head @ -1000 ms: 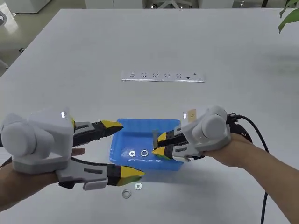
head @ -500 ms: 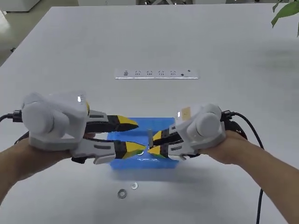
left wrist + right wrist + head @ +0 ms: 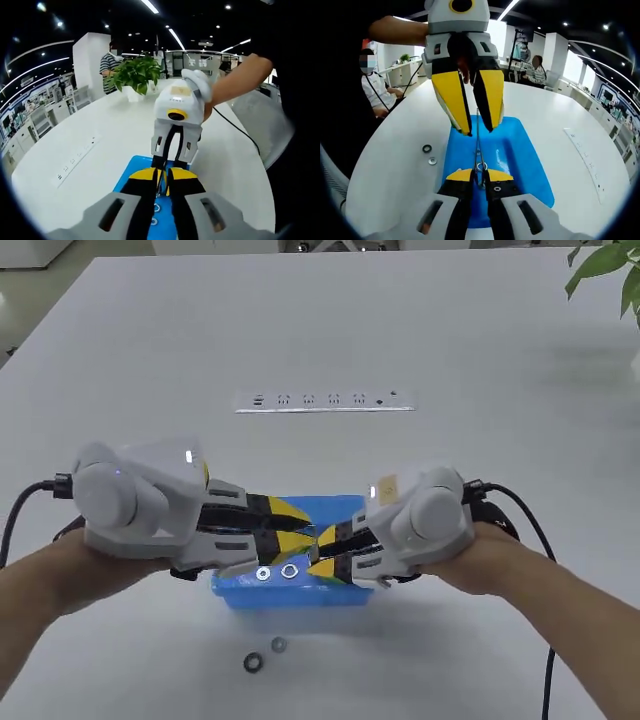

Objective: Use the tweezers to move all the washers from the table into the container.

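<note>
Two small silver washers lie on the white table, just beside the blue plastic container on the person's side. The right gripper fingers pinch the thin metal tweezers, long axis toward the left gripper, whose narrow-gapped fingers straddle them.

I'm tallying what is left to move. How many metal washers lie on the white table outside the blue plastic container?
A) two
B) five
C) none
A: one dark metal washer and one silver metal washer lie side by side on the white table, just in front of the blue plastic container.
</note>
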